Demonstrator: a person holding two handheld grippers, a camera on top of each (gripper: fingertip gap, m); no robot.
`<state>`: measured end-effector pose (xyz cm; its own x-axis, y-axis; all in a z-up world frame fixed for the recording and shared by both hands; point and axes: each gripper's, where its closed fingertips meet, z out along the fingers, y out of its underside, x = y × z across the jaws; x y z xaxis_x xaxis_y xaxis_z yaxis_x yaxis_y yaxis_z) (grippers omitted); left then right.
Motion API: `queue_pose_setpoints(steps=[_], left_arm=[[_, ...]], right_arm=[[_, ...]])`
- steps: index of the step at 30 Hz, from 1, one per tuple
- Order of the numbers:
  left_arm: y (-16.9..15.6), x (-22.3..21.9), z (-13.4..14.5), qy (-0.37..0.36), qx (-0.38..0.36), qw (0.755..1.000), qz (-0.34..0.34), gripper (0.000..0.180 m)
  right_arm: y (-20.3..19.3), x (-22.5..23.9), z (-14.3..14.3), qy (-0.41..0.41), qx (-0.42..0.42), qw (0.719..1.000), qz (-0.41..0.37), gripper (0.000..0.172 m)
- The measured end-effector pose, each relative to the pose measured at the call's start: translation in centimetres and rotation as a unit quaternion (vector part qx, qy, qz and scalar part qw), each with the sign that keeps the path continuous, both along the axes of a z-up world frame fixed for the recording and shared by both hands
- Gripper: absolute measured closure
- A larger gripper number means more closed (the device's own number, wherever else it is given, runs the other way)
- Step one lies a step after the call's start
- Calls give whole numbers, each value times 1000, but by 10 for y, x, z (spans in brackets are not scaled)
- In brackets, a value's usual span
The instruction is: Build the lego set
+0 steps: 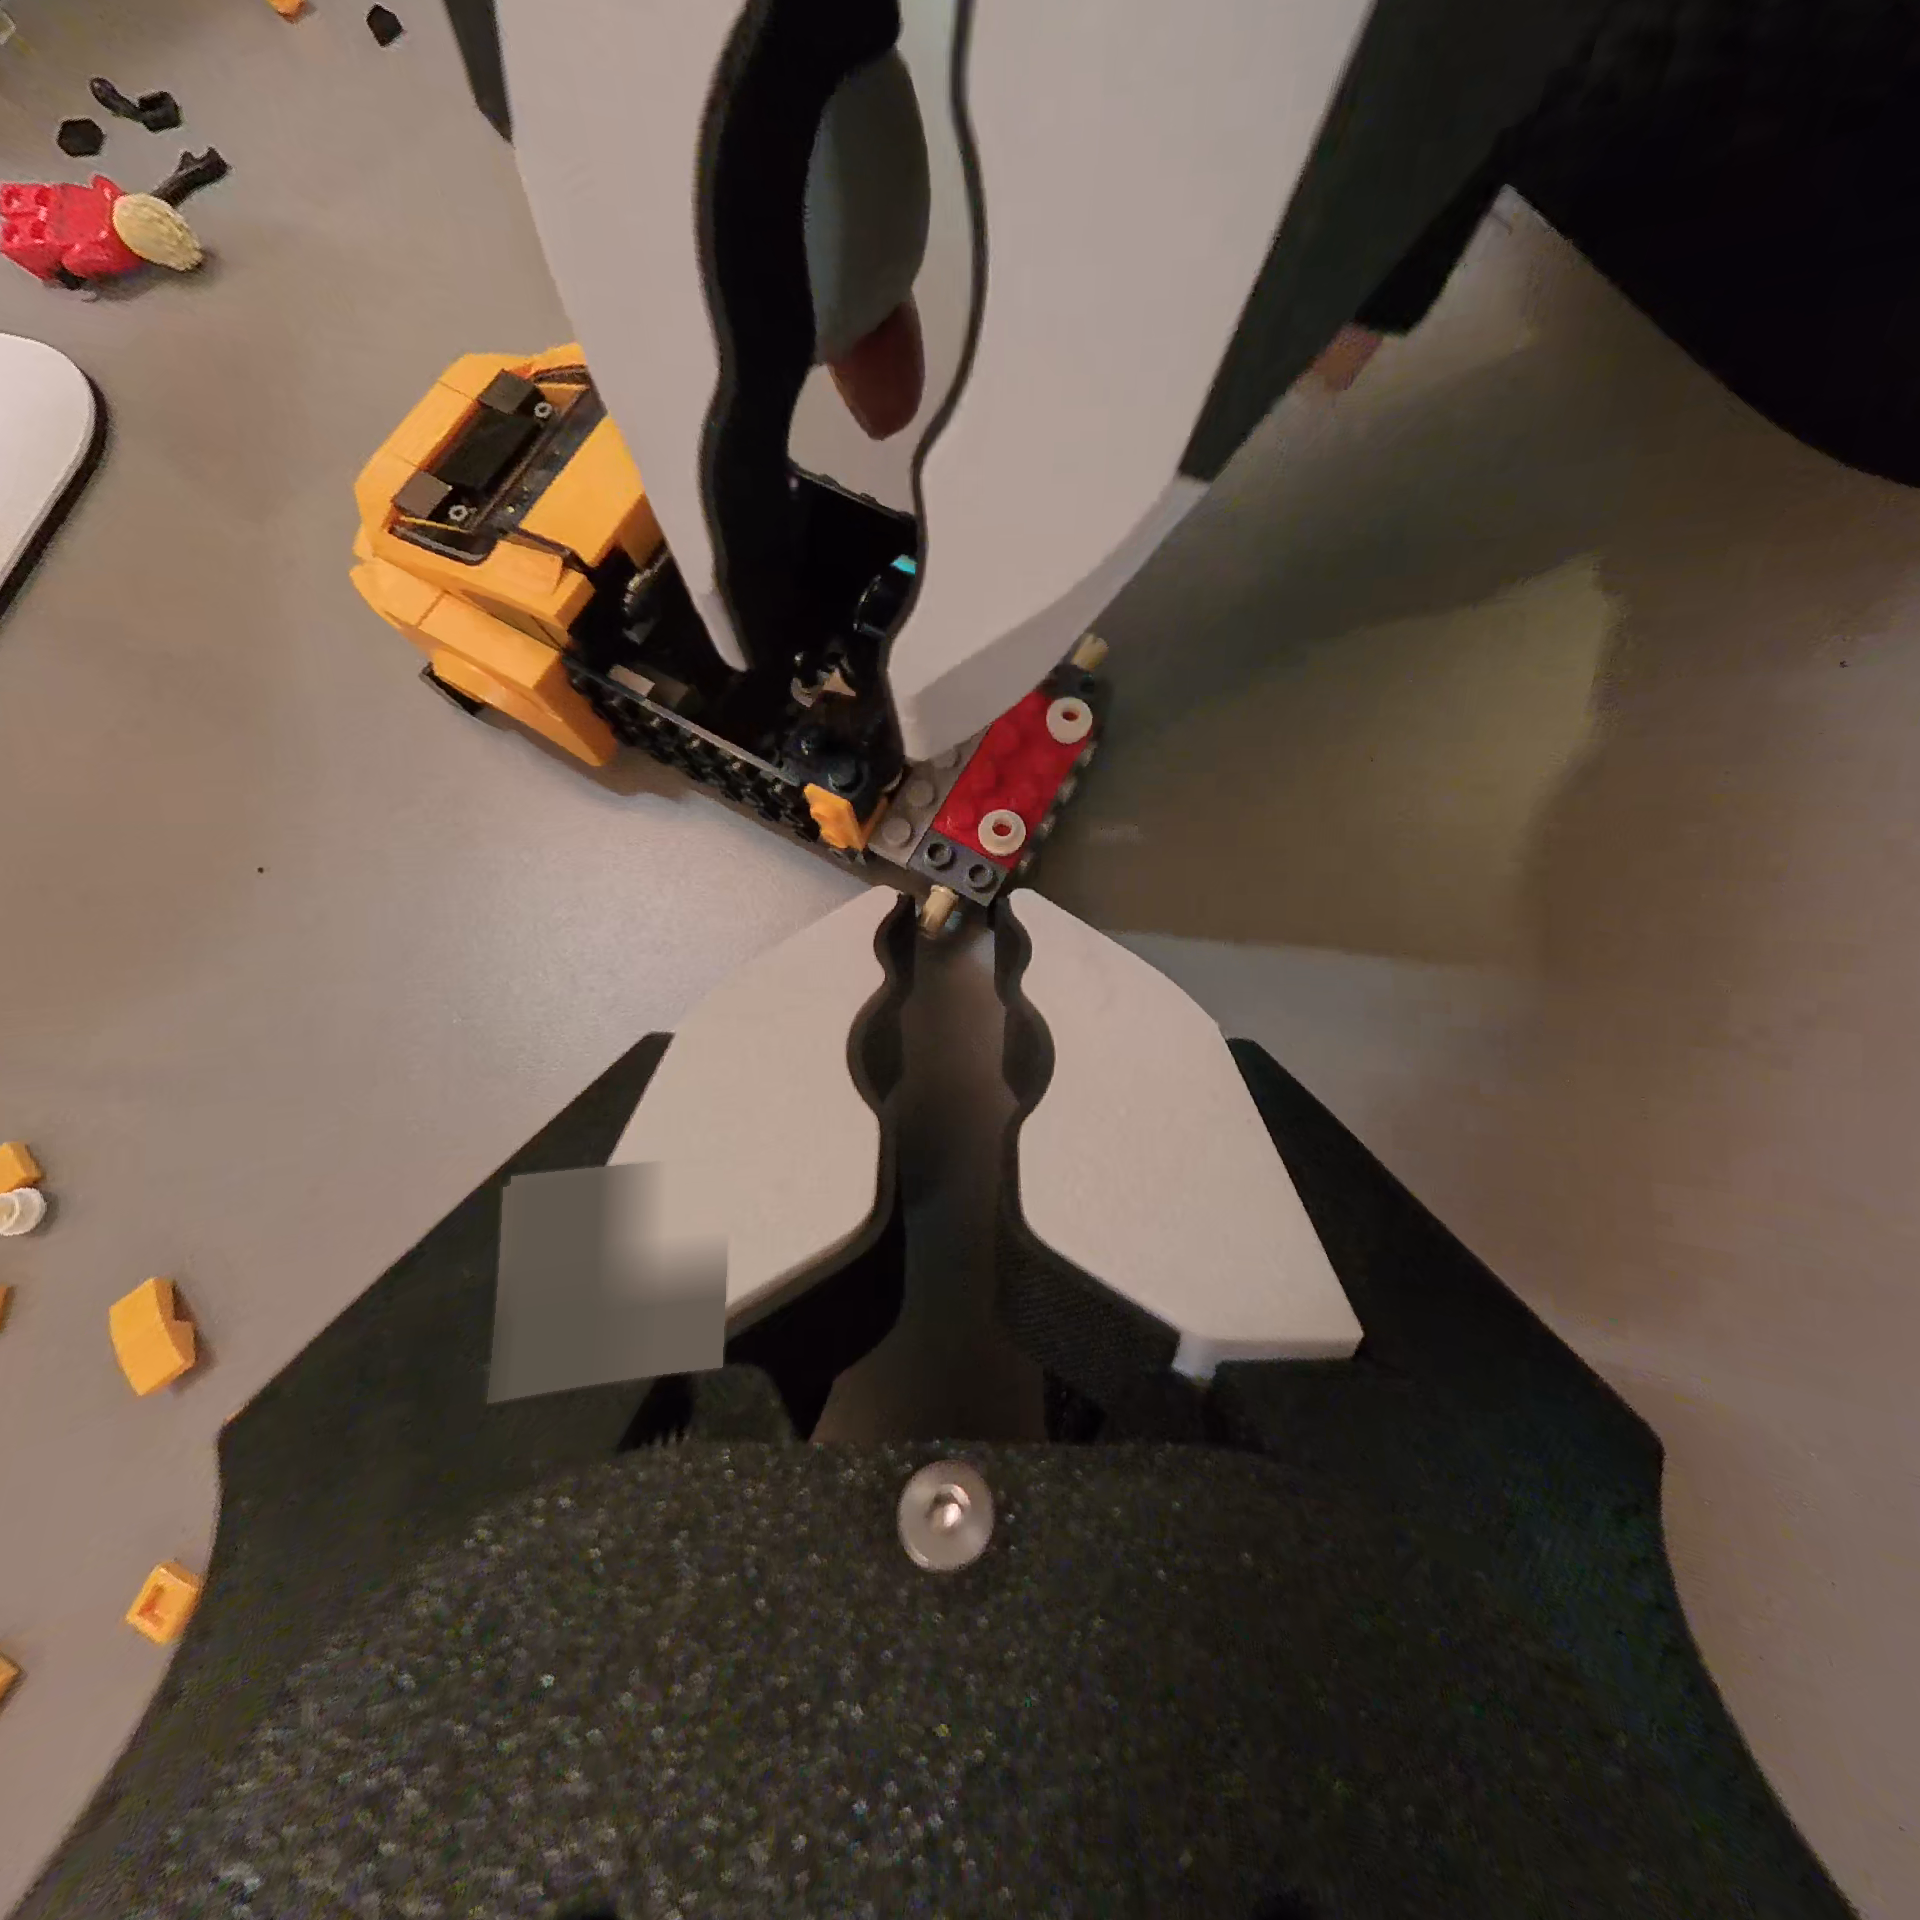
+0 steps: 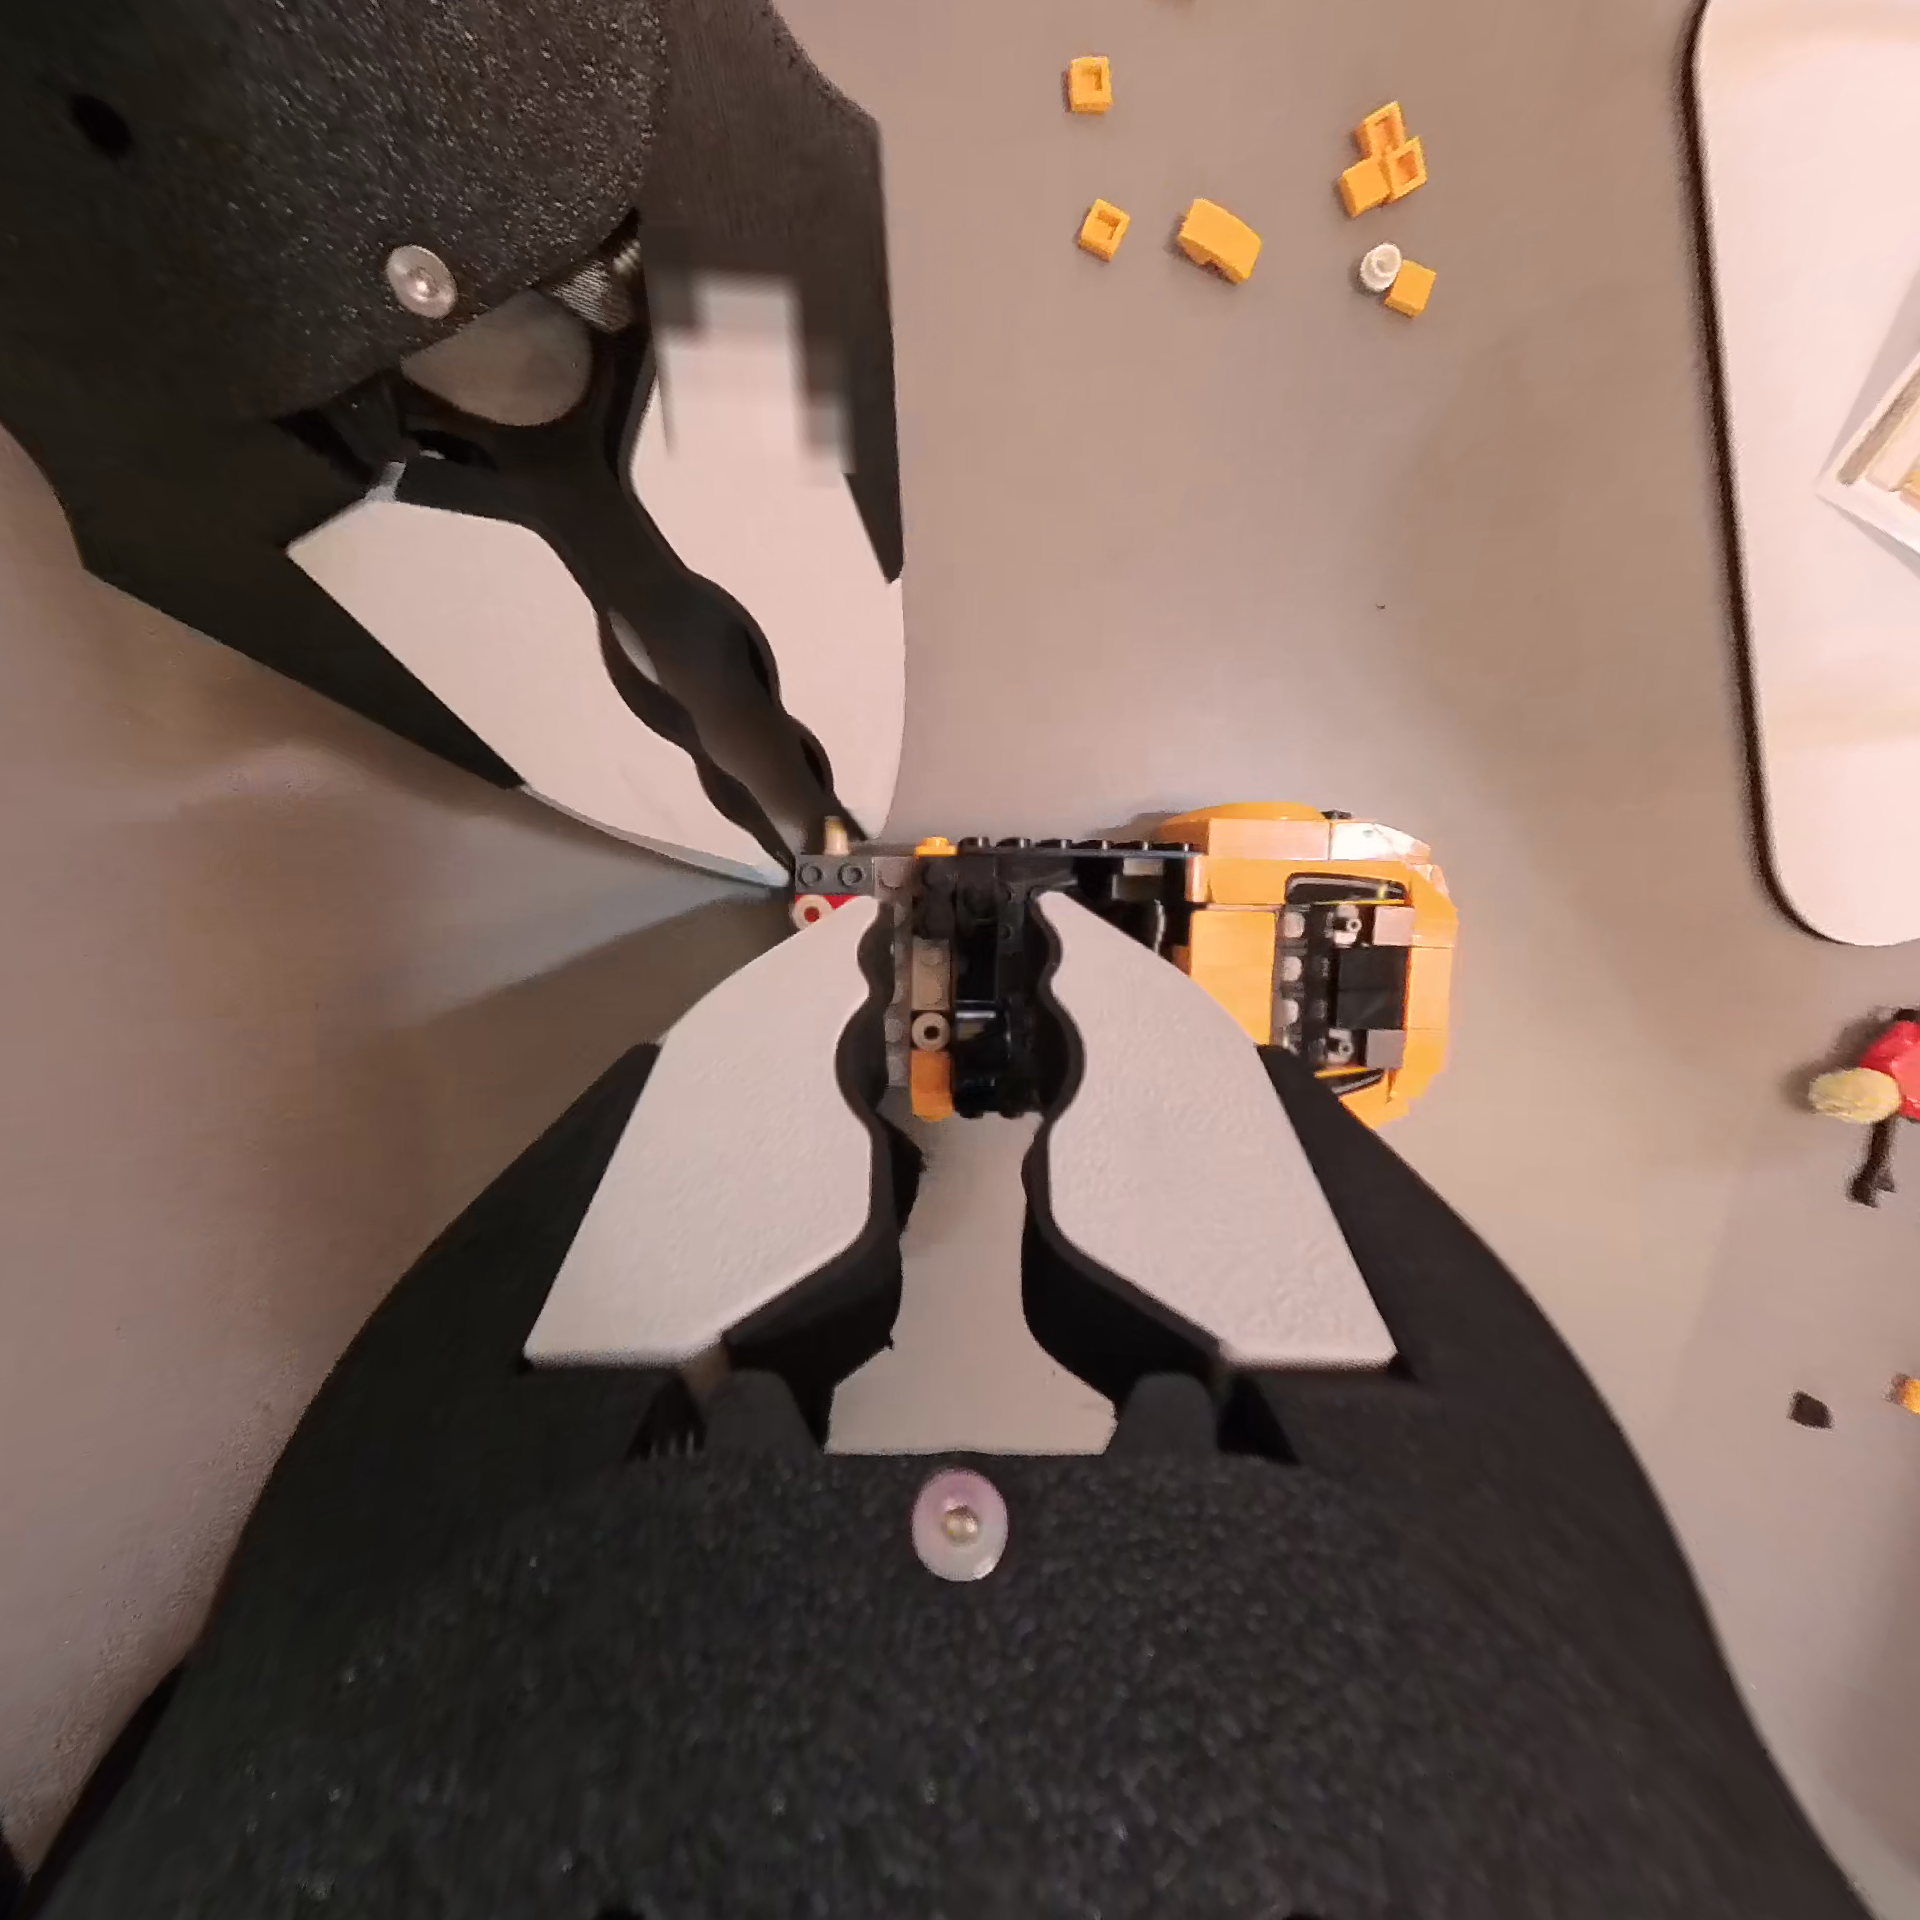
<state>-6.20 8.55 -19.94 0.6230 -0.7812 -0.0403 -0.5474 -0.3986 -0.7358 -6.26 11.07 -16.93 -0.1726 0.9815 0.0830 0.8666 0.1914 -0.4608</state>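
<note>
A brick-built car with a yellow front [image 1: 499,540] and a black middle lies on the grey table [image 1: 312,935]. Its rear end carries a red plate [image 1: 1013,769] and a dark grey plate with a tan pin [image 1: 935,914]. My left gripper [image 1: 948,914] is shut on that rear end, with the pin between its fingertips. It also shows in the right wrist view [image 2: 826,847]. My right gripper [image 2: 956,914] straddles the car's black middle section [image 2: 982,997] from above, with its fingers apart and not pressing on it. In the left wrist view the right gripper [image 1: 821,686] comes down from the top. The car's yellow front [image 2: 1340,914] lies to the right.
Several loose yellow pieces [image 2: 1216,239] lie on the far side of the table; more of them [image 1: 151,1335] lie at the left. A small red and tan build [image 1: 83,229] and small black bits [image 1: 135,109] lie at the upper left. A white board [image 2: 1818,520] lies at the right.
</note>
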Motion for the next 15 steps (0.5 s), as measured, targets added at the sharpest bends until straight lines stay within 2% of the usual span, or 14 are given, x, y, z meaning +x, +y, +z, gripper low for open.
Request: queue_pose_setpoints(steps=[15], left_arm=[[0, 0, 0, 1, 0, 1000, 0, 166]], right_arm=[[2, -3, -9, -62, -105, 992, 20, 153]])
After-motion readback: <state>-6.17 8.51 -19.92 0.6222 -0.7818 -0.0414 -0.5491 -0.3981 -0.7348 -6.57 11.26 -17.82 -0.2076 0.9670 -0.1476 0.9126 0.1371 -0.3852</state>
